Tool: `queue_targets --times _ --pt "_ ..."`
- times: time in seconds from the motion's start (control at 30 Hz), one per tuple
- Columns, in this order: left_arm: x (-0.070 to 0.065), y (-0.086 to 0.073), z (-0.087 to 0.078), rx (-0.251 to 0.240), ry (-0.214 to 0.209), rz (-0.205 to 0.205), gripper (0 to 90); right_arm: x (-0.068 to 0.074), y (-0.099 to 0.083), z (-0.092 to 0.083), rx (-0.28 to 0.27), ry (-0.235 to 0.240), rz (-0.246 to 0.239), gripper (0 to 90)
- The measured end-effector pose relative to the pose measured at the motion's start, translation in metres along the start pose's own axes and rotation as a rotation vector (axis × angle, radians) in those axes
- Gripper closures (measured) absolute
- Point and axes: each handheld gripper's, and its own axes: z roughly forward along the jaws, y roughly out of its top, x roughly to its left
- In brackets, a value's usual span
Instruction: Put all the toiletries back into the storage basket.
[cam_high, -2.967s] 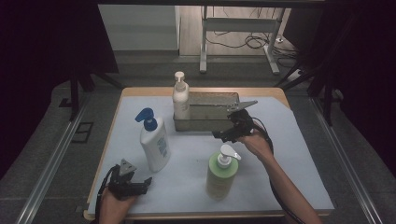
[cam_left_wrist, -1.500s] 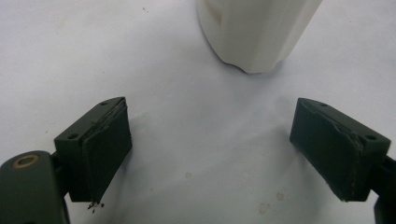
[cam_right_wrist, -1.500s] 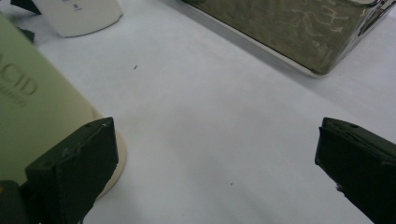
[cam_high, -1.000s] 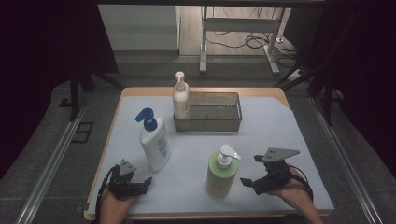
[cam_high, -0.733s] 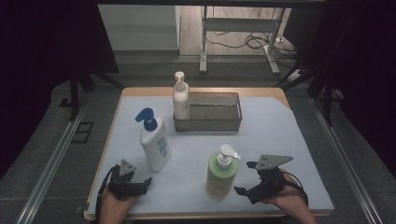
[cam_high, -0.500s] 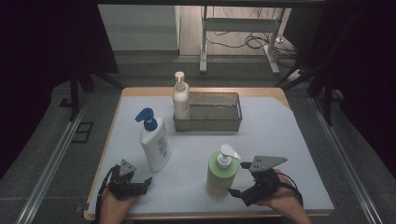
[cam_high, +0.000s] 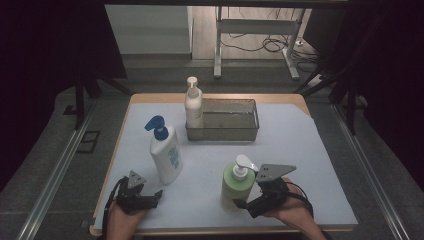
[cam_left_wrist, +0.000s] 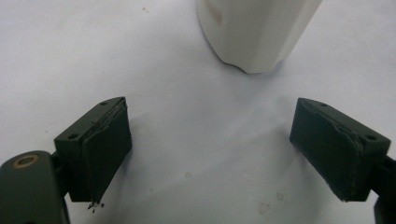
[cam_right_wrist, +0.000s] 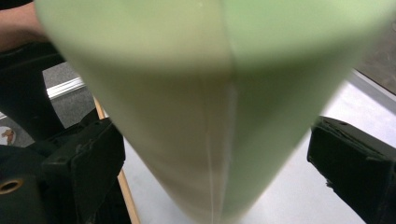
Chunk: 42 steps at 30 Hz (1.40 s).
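A light green pump bottle (cam_high: 234, 186) stands upright at the front of the table, right of centre. My right gripper (cam_high: 243, 203) is low at its base, open. In the right gripper view the green bottle (cam_right_wrist: 210, 102) stands between the two jaws, with a gap on the right side. A white bottle with a blue pump (cam_high: 165, 152) stands at the front left. My left gripper (cam_high: 154, 196) rests on the table just in front of it, open. In the left gripper view the white bottle's base (cam_left_wrist: 257, 32) sits beyond the left gripper (cam_left_wrist: 212, 116), which holds nothing.
A metal mesh basket (cam_high: 235, 131) sits at the back centre, and a cream pump bottle (cam_high: 193, 107) stands in its left end. White paper (cam_high: 300, 150) covers the tabletop. The table's front edge is close behind both hands.
My right gripper came back from the basket to the front right, then slid left until its jaws stood either side of the green bottle. The left gripper has not moved.
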Motion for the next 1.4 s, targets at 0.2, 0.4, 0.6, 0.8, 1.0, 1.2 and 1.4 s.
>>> queue_targets --times 0.2,0.4,0.6,0.8,1.0,1.2,1.4 --pt "0.0 0.0 0.0 0.0 -0.001 0.0 12.3 0.004 0.006 0.008 -0.004 -0.003 -0.012 7.0" --pt "0.0 0.0 0.0 0.0 0.0 0.0 12.2 0.004 0.009 0.011 -0.013 -0.015 -0.017 9.0" --pt "0.0 0.0 0.0 0.0 0.0 0.0 12.2 0.006 0.01 0.011 -0.01 -0.024 -0.025 10.1" --pt "0.0 0.0 0.0 0.001 0.0 0.001 12.2 0.009 0.013 0.01 0.013 -0.045 -0.037 10.9" --pt "0.0 0.0 0.0 -0.002 -0.001 -0.002 12.2 0.01 0.015 0.01 0.03 -0.057 -0.034 11.2" --pt "0.0 0.0 0.0 -0.003 0.0 -0.004 12.2 0.008 0.019 0.007 0.027 -0.074 -0.026 11.3" --pt "0.0 0.0 0.0 -0.001 -0.001 -0.004 12.2 0.001 0.03 0.003 0.012 -0.085 -0.009 11.3"
